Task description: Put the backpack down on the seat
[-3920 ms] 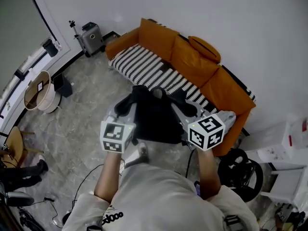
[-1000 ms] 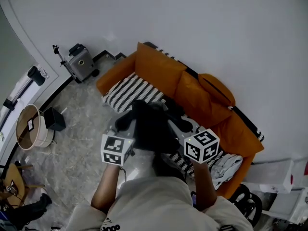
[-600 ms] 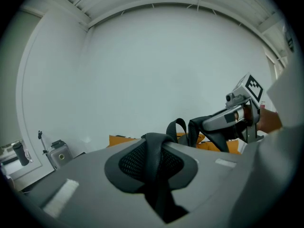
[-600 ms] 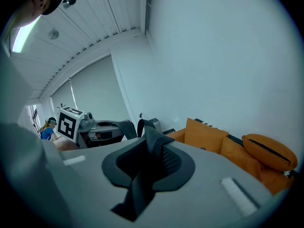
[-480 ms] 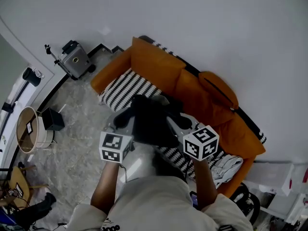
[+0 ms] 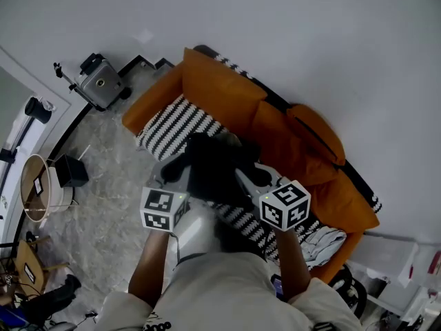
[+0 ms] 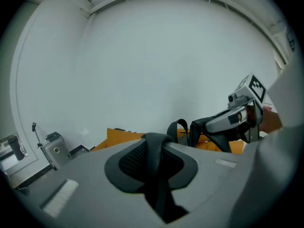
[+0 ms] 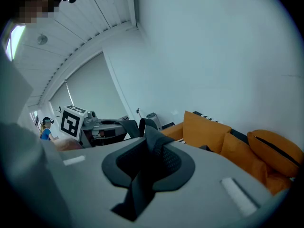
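Backpack held by both grippers over the sofa

The black backpack (image 6: 215,174) hung at the centre of the head view, above the striped seat (image 6: 172,124) of the orange sofa (image 6: 222,87). The left gripper (image 7: 154,175) and the right gripper (image 8: 142,175) were each clenched on a dark strap (image 7: 154,148) of the backpack.

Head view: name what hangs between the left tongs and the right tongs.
The black backpack, plain in the head view. The left tongs and right tongs are each shut on one of its straps.
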The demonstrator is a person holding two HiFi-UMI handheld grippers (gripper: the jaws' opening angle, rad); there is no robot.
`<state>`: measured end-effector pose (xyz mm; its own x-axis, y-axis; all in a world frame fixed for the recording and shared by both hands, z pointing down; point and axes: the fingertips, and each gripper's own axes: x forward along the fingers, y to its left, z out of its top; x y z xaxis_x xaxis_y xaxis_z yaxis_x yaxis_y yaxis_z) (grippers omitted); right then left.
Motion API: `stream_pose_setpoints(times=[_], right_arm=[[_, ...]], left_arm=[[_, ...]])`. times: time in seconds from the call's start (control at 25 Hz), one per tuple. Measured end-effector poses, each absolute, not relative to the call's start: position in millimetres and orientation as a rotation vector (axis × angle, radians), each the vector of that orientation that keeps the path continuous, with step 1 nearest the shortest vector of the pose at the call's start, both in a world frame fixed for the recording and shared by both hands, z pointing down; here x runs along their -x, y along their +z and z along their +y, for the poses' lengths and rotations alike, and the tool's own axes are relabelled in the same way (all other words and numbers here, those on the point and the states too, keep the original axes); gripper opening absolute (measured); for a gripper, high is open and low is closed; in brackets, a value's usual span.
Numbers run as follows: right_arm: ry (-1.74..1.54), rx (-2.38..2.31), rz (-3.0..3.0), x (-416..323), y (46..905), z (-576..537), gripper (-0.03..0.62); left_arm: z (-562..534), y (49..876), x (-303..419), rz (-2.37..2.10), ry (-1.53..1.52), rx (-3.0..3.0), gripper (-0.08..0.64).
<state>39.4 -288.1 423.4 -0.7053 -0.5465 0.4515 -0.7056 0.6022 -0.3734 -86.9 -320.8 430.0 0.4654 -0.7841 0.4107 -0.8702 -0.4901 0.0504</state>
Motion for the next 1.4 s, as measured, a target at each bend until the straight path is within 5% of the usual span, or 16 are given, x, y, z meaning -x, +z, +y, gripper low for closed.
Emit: stream_pose_setpoints(times=[1.4], right_arm=[[1.041, -0.830, -2.408, -37.1, 559.9, -449.7, 0.049]], left_arm=[[-514.1, 567.7, 80.5, -1.391, 0.646, -2.229, 0.052]])
